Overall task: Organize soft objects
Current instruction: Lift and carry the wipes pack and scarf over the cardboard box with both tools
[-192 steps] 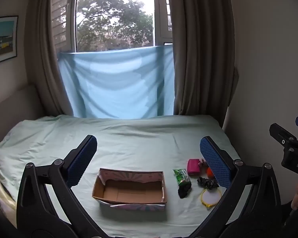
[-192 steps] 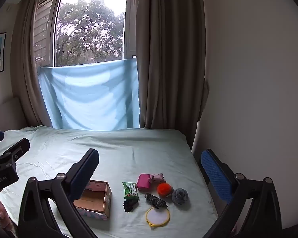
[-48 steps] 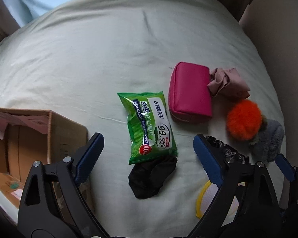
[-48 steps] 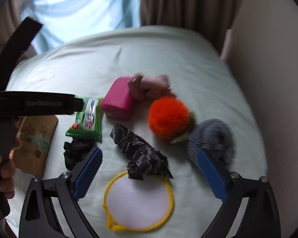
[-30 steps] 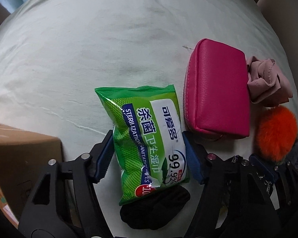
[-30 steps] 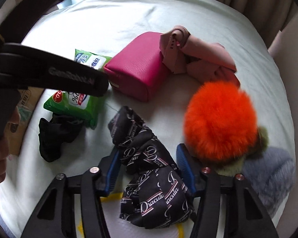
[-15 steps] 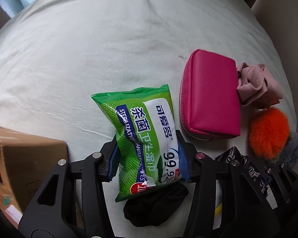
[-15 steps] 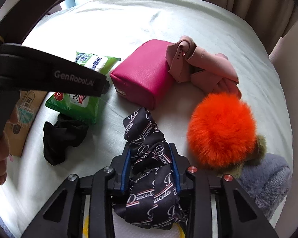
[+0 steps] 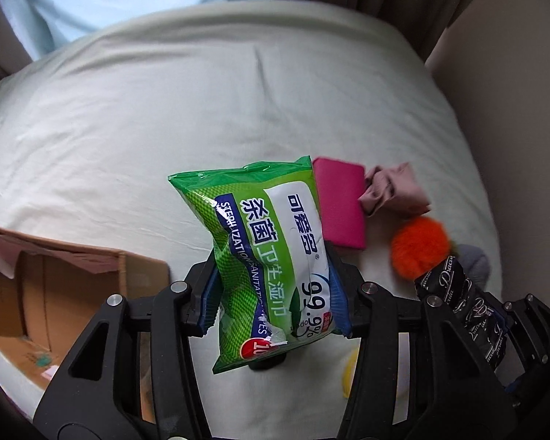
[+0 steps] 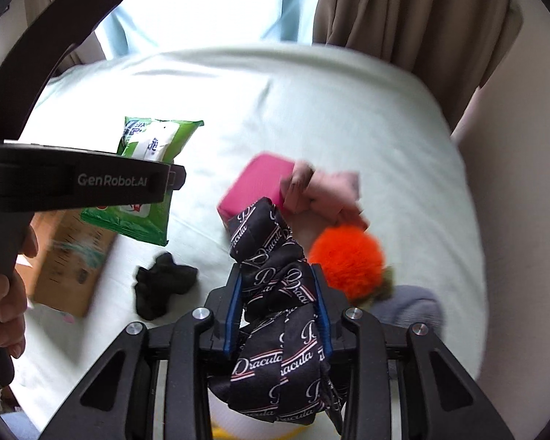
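1. Left wrist view: the left gripper (image 9: 275, 302) is seen clenched on the green wipes pack (image 9: 271, 256), which is held clear of the bed (image 9: 165, 110). The pack's long axis is seen running away from the camera, its far end tipped up and a little left, its near end hanging below the jaws.

2. In the same view the cardboard box (image 9: 55, 286) is found to the near left of the held pack, its open top facing up. It is judged that the coming move turns on this: the pack must be carried leftward, and the left gripper is the nearer of the two to the box.

3. At the right edge the black printed cloth (image 9: 462, 293) is seen, raised in the other tool. On the bed beyond lie the pink pouch (image 9: 343, 209), the pale pink cloth (image 9: 396, 190) touching its right side, and the orange pompom (image 9: 420, 247).

4. Right wrist view: the right gripper (image 10: 278, 304) is shown clamped on the black printed cloth (image 10: 275, 293), whose length runs along the fingers, loose ends drooping near and far.

5. Here the box (image 10: 66, 256) lies far to the left, past the small black cloth (image 10: 161, 282) and behind the left tool; the wipes pack (image 10: 146, 179) is seen above it. The right-hand load is judged to have the longer crossing.
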The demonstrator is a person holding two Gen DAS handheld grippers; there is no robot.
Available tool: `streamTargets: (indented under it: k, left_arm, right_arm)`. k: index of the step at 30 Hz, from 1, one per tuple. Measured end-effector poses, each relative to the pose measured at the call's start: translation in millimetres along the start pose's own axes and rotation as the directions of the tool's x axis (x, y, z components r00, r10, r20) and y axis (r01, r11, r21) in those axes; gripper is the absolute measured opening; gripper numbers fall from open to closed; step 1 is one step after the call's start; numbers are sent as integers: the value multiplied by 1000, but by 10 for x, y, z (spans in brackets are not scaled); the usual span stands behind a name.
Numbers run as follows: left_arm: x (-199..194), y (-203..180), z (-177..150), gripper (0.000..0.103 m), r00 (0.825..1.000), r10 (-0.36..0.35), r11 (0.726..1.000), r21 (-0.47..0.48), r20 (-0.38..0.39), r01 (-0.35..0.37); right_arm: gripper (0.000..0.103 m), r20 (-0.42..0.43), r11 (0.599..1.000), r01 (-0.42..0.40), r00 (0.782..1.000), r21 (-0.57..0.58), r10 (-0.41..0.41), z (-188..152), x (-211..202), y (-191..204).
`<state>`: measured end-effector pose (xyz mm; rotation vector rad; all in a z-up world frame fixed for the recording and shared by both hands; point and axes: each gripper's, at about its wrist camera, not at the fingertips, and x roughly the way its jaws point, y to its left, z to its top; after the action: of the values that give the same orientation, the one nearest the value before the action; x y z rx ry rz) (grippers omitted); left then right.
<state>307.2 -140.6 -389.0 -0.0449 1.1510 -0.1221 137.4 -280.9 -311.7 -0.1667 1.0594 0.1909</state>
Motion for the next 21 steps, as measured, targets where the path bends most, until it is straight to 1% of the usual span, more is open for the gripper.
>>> streamTargets:
  k: [4,6,8,11,15,17,21]
  left_arm:
    - [-510,85,41,45,999,-17,1000,-7,48,18]
    - [-787,159,52,45,997,-30,999,-9,70,31]
    - [-1033,234,59,45,995,-39,999,-3,88,39]
    - [-1438,435,40,45,991,-54,999,-1,122,55]
    - [-1945,816,14,45,985,-68,998,-5,160,69]
    - [-2148,1031,-22,45,983,-65,998,-4,173,67]
    - [-2441,1569,-62,45,982,-52,999,-8,182,54]
  right_arm:
    - [31,38,1000,25,999,3,-25,157,-472,74]
    - [31,59,999,30,998,18,-31,244,-724,203]
    - [31,82,999,38,996,30,-41,408,-1013,341]
    - [31,117,998,47,992,44,-52,616,-1337,548]
    - [31,153,997,49,986,66,-59,836,-1730,909]
    - [31,166,996,48,984,78,-60,925,-1855,1101]
    - [31,175,995,42,983,91,-57,1092,-1962,1581]
